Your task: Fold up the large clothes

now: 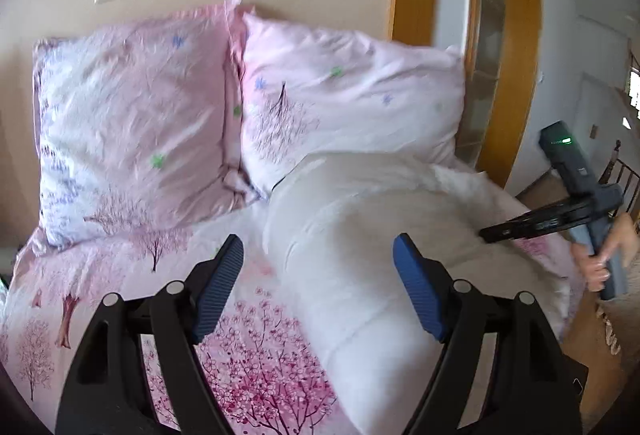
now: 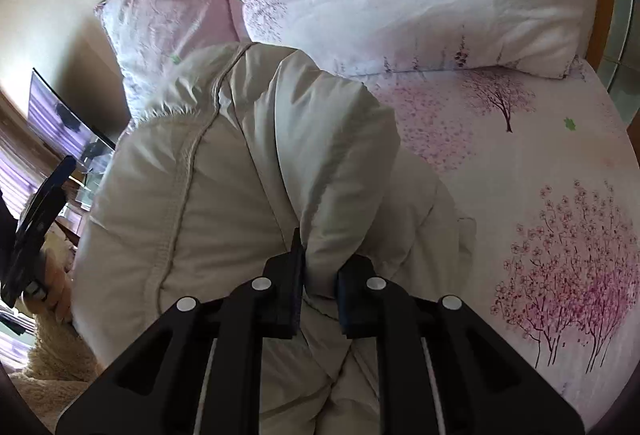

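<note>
A white padded coat (image 1: 360,235) lies bunched on the bed with the pink tree-print sheet (image 1: 256,367). My left gripper (image 1: 318,283) is open and empty, hovering above the coat's left edge. My right gripper (image 2: 318,287) is shut on a puffy fold of the coat (image 2: 320,163) and holds it lifted. In the left wrist view the right gripper (image 1: 532,225) shows at the right, against the coat's far side. In the right wrist view the left gripper (image 2: 36,219) shows at the left edge.
Two pink floral pillows (image 1: 132,123) (image 1: 348,103) lean on the wall at the bed's head. A wooden door frame (image 1: 508,47) stands to the right. A dark screen (image 2: 60,115) and a fluffy beige fabric (image 2: 52,367) lie beside the bed.
</note>
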{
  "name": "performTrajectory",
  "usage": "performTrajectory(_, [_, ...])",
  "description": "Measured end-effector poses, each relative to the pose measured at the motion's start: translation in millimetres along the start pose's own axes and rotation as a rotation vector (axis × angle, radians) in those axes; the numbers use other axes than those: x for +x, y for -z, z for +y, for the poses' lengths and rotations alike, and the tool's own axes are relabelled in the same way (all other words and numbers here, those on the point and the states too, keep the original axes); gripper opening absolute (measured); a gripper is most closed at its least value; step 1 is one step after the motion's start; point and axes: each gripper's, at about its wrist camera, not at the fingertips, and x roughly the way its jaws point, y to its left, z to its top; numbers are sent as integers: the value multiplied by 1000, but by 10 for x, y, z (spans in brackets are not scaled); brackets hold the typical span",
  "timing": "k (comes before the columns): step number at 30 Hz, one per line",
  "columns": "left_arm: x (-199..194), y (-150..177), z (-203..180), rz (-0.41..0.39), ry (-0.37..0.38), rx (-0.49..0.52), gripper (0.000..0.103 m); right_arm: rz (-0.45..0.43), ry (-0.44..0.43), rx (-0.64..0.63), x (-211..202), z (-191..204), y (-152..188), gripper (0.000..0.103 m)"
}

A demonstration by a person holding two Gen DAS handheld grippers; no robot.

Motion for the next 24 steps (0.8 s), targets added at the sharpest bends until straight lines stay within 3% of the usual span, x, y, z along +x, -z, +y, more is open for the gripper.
performTrajectory(6, [204, 33, 27, 22, 26, -28, 78, 45, -24, 65, 158, -189, 87, 15])
performTrajectory(12, [387, 75, -161, 58, -2, 34, 80, 64, -25, 90, 235, -271, 163, 15])
performTrajectory(19, [579, 199, -238, 172, -16, 78, 80, 65, -82, 142, 266, -406, 144, 15])
performTrajectory(24, [654, 340, -287, 190, -40, 92, 80, 44, -90, 157, 259, -411, 175, 17])
